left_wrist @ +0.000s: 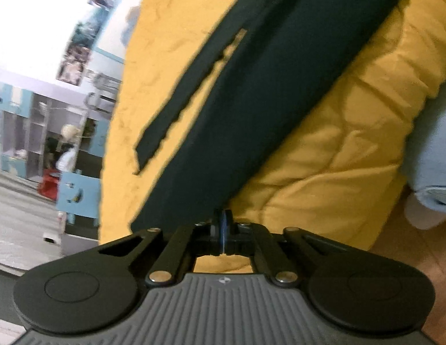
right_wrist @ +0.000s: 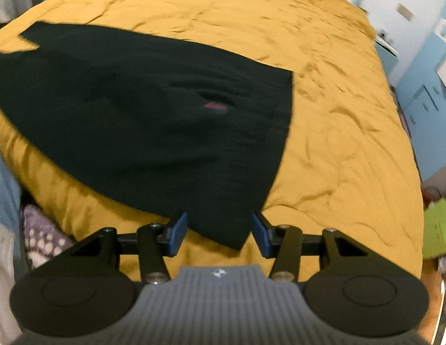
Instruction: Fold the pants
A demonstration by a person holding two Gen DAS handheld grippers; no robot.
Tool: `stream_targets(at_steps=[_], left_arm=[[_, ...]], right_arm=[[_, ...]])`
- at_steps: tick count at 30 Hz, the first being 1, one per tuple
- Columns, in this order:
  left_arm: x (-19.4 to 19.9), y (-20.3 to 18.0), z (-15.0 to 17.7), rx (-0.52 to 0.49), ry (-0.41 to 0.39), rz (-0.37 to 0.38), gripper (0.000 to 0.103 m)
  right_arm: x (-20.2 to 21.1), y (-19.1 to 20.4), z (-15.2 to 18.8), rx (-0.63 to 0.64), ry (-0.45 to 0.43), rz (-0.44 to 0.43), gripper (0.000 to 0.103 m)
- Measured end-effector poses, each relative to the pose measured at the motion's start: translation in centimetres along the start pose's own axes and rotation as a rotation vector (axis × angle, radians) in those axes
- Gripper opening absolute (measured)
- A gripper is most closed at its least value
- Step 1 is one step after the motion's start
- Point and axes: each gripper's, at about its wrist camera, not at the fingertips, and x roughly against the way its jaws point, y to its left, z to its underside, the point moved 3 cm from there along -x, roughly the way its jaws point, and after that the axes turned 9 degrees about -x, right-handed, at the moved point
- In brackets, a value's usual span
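Dark green pants (right_wrist: pixel 142 109) lie on a mustard yellow quilt (right_wrist: pixel 323 115) on a bed. In the right wrist view the waist end points at me, with a small red label (right_wrist: pixel 215 105) showing. My right gripper (right_wrist: pixel 220 234) is open, its blue pads (right_wrist: pixel 178 231) on either side of the near waist corner. In the left wrist view the pants (left_wrist: pixel 251 92) run diagonally up and away, a narrow strip of fabric (left_wrist: pixel 179 109) alongside. My left gripper (left_wrist: pixel 224 230) is shut on the near edge of the pants.
The quilt (left_wrist: pixel 323 172) hangs over the bed edge. A light blue roll (left_wrist: pixel 433 155) lies at right above a wooden floor (left_wrist: pixel 410 244). Shelves and blue furniture (left_wrist: pixel 50 143) stand to the left. A green box (right_wrist: pixel 437 230) sits by the bed's right side.
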Motion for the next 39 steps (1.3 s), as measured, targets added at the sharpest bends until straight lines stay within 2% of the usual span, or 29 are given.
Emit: stream_targets(at_steps=[2, 5, 7, 9, 16, 18, 21, 24, 26, 28, 30, 33, 35, 39], left_arm=[[0.0, 0.3, 0.0, -0.003, -0.008, -0.016, 0.014], [-0.6, 0.2, 0.2, -0.072, 0.008, -0.058, 0.029], [-1.2, 0.3, 0.5, -0.099, 0.016, -0.075, 0.032], [-1.8, 0.6, 0.8, -0.101, 0.029, -0.088, 0.041], [-2.7, 0.4, 1.3, -0.145, 0.043, -0.116, 0.052], [-3.0, 0.4, 1.3, -0.154, 0.051, -0.131, 0.057], [-3.8, 0.8, 1.4, -0.153, 0.081, -0.152, 0.058], [-4.5, 1.1, 1.3, -0.152, 0.095, -0.158, 0.058], [-4.7, 1.0, 1.1, -0.161, 0.103, -0.157, 0.058], [-5.0, 0.9, 0.9, -0.155, 0.115, -0.147, 0.052], [-5.2, 1.4, 0.6, -0.093, 0.125, -0.111, 0.017], [-4.9, 3.5, 0.3, 0.103, 0.126, -0.107, 0.002], [-4.3, 5.6, -0.2, 0.236, 0.114, -0.111, 0.001], [-3.2, 9.8, -1.6, 0.413, 0.087, -0.125, 0.001]], right_arm=[[0.0, 0.6, 0.4, 0.067, 0.009, -0.004, 0.046], [-0.1, 1.6, 0.9, 0.165, 0.02, 0.005, 0.045], [-0.4, 2.3, 1.4, 0.236, 0.022, 0.028, 0.044], [-0.8, 2.8, 1.8, 0.308, 0.018, 0.05, 0.041], [-2.4, 5.4, 2.5, 0.593, -0.01, 0.117, 0.033], [-2.9, 5.6, 2.4, 0.62, -0.014, 0.123, 0.026], [-3.7, 5.3, 2.5, 0.638, -0.009, 0.141, 0.012], [-3.3, 5.1, 2.1, 0.606, -0.045, 0.131, 0.0], [-2.3, 4.8, 1.3, 0.566, -0.086, 0.123, 0.0], [-0.9, 3.9, 0.5, 0.507, -0.142, 0.119, 0.0], [0.2, 2.8, -0.6, 0.438, -0.187, 0.113, 0.0], [1.2, 1.9, -2.4, 0.387, -0.231, 0.105, 0.0], [1.6, 1.7, -3.4, 0.371, -0.254, 0.095, 0.0], [2.7, 1.0, -5.6, 0.331, -0.294, 0.076, 0.0]])
